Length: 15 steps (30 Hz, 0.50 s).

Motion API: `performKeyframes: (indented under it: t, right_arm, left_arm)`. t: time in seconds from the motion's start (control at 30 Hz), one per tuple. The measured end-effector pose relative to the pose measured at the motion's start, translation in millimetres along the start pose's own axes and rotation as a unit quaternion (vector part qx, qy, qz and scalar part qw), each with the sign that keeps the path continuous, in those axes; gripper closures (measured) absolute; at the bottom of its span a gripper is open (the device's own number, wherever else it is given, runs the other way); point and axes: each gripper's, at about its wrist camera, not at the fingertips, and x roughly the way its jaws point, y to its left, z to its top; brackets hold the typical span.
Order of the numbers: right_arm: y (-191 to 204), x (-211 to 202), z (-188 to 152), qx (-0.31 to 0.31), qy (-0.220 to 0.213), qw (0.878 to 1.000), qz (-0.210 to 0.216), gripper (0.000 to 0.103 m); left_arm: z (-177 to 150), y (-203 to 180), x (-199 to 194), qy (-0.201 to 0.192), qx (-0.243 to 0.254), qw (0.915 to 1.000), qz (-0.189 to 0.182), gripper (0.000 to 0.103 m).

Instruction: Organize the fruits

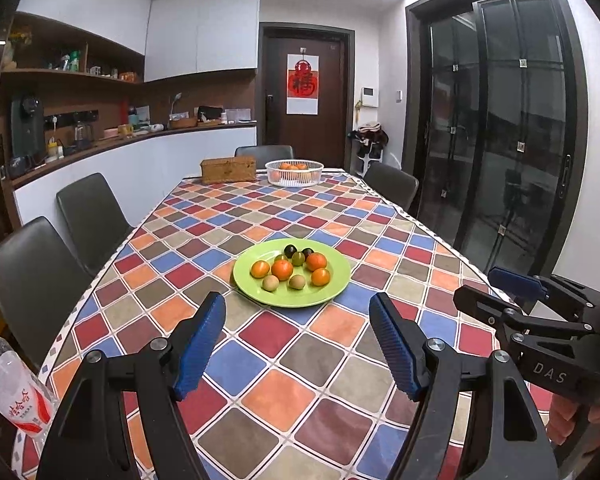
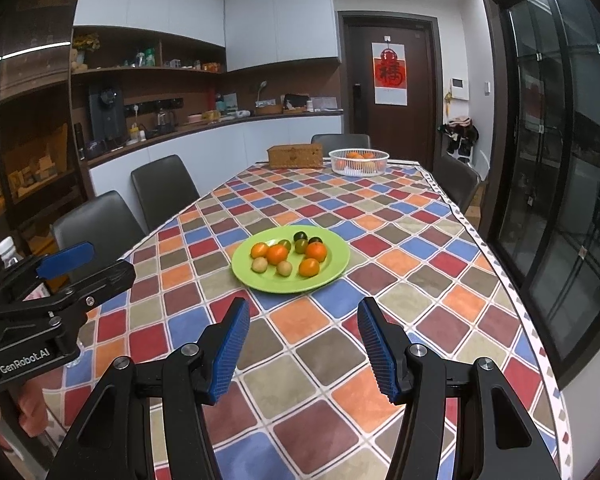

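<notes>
A green plate (image 1: 332, 290) (image 2: 336, 270) sits mid-table and holds several small fruits: orange ones (image 1: 282, 269) (image 2: 277, 254), pale tan ones (image 1: 270, 283) (image 2: 259, 265), green ones (image 1: 298, 258) and dark ones (image 1: 290, 251) (image 2: 300, 236). A white wire basket (image 1: 294, 174) (image 2: 358, 164) with oranges stands at the far end. My left gripper (image 1: 298, 346) is open and empty, hovering short of the plate. My right gripper (image 2: 303, 350) is open and empty, also short of the plate. Each gripper shows at the edge of the other's view.
A checkered cloth covers the table (image 1: 260, 360). A woven box (image 1: 228, 170) stands beside the basket. Dark chairs (image 1: 88, 216) line the left side and far end. A plastic bottle (image 1: 16, 388) is at the near left. Glass doors (image 1: 500, 140) are on the right.
</notes>
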Motion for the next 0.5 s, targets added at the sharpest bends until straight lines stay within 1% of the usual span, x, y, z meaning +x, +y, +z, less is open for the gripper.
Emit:
performKeyframes:
  t: [0.5]
  right_arm:
    - [1.5, -11.3, -1.0, -0.004, -0.013, 1.0, -0.005, 0.046]
  left_arm:
    - [-3.6, -1.4, -5.5, -0.006, 0.0, 1.0, 0.005, 0.029]
